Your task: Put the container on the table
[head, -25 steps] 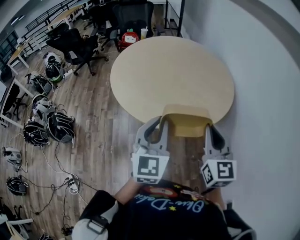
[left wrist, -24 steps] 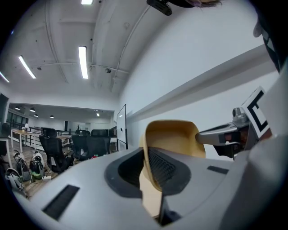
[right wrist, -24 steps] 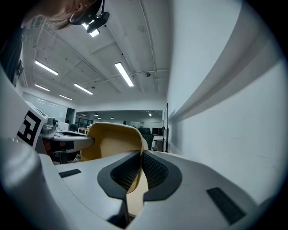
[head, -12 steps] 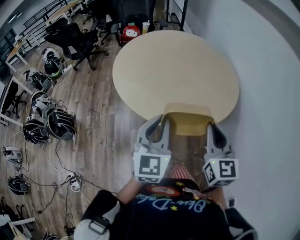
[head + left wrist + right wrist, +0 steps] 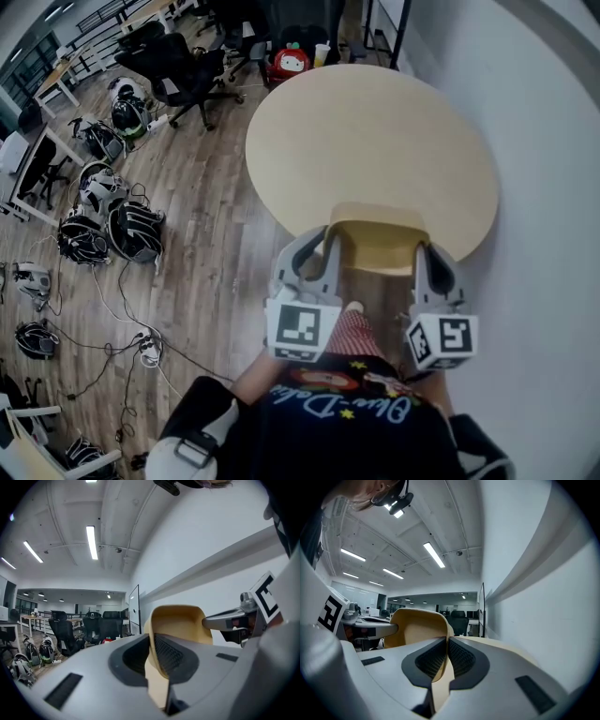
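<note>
The round table (image 5: 375, 141) shows a bare top, open all the way to its far rim; only the tan container (image 5: 375, 246) sits over the near rim. A white wall (image 5: 544, 187) crowds the table's right side. Just past the far rim stand black office chairs (image 5: 187, 70), a red plush toy (image 5: 292, 61) and a cup (image 5: 322, 53). To the left, helmets (image 5: 131, 230) and cables (image 5: 122, 319) litter the wood floor.
</note>
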Tool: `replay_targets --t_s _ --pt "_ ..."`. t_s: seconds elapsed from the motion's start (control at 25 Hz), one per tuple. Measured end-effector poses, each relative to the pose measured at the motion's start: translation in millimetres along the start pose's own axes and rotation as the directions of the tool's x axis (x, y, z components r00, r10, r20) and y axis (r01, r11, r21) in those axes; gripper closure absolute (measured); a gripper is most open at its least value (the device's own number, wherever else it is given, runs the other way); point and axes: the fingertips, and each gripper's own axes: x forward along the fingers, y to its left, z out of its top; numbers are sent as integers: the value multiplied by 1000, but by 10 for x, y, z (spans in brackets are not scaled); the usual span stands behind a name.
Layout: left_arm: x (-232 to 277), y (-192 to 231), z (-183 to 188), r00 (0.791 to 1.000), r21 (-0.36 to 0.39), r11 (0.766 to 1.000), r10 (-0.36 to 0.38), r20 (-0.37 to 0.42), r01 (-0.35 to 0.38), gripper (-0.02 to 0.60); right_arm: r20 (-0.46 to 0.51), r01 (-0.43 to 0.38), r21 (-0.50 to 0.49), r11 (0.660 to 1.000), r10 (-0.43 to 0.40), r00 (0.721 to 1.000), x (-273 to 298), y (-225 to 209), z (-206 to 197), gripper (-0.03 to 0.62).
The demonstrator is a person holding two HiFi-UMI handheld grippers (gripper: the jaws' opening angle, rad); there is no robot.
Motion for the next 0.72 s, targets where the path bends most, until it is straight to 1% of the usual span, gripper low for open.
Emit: replay_targets --t_s 0.24,0.44,0.72 --pt "296 129 -67 999 20 999 30 -38 -30 551 1 -44 9 999 44 999 357 -126 -60 580" --pt "632 109 -58 998 20 999 32 -49 -31 551 -5 -50 21 999 51 999 618 -382 -90 580" --pt "1150 60 -147 996 37 999 28 -80 -25 551 -37 -52 49 997 54 998 973 -755 -291 579"
